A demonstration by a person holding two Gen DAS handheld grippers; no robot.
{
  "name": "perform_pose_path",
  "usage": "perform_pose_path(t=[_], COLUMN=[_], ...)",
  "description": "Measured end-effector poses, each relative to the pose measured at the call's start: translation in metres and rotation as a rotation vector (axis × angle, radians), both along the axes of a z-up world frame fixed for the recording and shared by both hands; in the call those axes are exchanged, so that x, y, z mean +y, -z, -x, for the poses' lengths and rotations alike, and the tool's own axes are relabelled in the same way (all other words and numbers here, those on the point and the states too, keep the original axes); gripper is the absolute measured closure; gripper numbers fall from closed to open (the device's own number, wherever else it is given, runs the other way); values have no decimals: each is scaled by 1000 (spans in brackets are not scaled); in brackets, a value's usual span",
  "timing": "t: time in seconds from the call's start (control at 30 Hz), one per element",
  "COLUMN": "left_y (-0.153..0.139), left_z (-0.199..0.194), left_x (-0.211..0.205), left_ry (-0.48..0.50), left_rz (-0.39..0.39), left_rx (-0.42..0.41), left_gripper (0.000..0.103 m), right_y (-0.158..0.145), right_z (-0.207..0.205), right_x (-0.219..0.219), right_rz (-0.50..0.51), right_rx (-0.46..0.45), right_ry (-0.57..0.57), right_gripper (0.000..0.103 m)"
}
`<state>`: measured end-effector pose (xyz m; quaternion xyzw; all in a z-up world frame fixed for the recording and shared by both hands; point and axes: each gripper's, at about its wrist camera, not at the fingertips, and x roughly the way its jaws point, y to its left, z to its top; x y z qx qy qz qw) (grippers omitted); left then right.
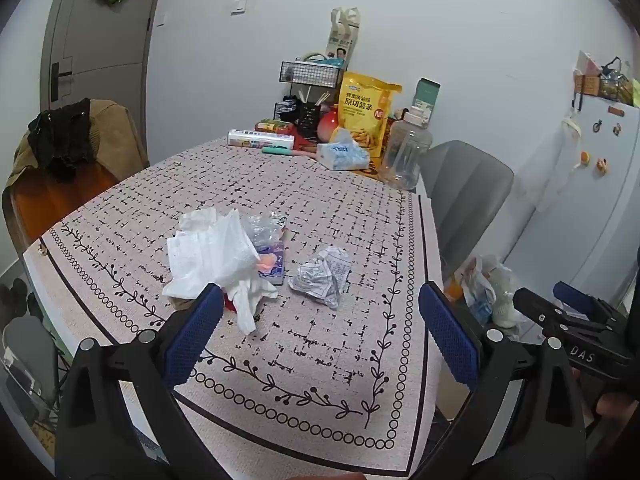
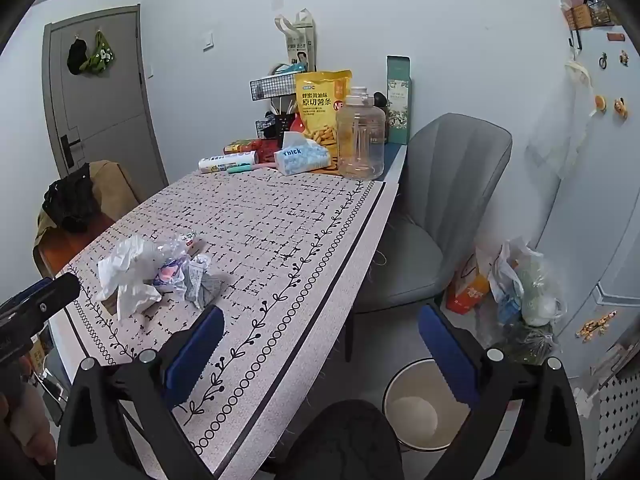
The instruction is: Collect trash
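My left gripper (image 1: 320, 320) spread wide, empty; white tissue (image 1: 212, 256) just beyond left finger, crumpled paper (image 1: 322, 276) ahead. My right gripper (image 2: 320, 340) gaping, empty, bin (image 2: 420, 404) below.

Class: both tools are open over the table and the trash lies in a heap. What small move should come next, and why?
Probably ease the left tool forward and down onto the crumpled white tissue. Its open jaws already frame the heap, nothing is held, and the bin waits empty on the floor under the right tool.

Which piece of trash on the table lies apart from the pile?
The grey crumpled wrapper. It lies alone, right of the pile where white tissue covers the clear plastic and other scraps.
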<state>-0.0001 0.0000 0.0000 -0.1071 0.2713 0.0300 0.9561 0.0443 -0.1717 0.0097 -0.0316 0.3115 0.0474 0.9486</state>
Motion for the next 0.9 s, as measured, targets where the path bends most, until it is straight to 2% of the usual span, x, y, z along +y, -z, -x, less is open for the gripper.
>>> perform_pose_path(t=[0.37, 0.9], left_y=[-5, -7], left_z=[-5, 2], left_x=[-11, -3], left_ry=[-9, -9], left_rz=[-11, -4], left_rx=[-2, -31], left_gripper=[6, 7], right_y=[-1, -4], right_z=[0, 3], right_x=[-1, -3], right_rz=[-6, -12], right_rx=[-1, -16], right_ry=[10, 8], right_gripper=[8, 8])
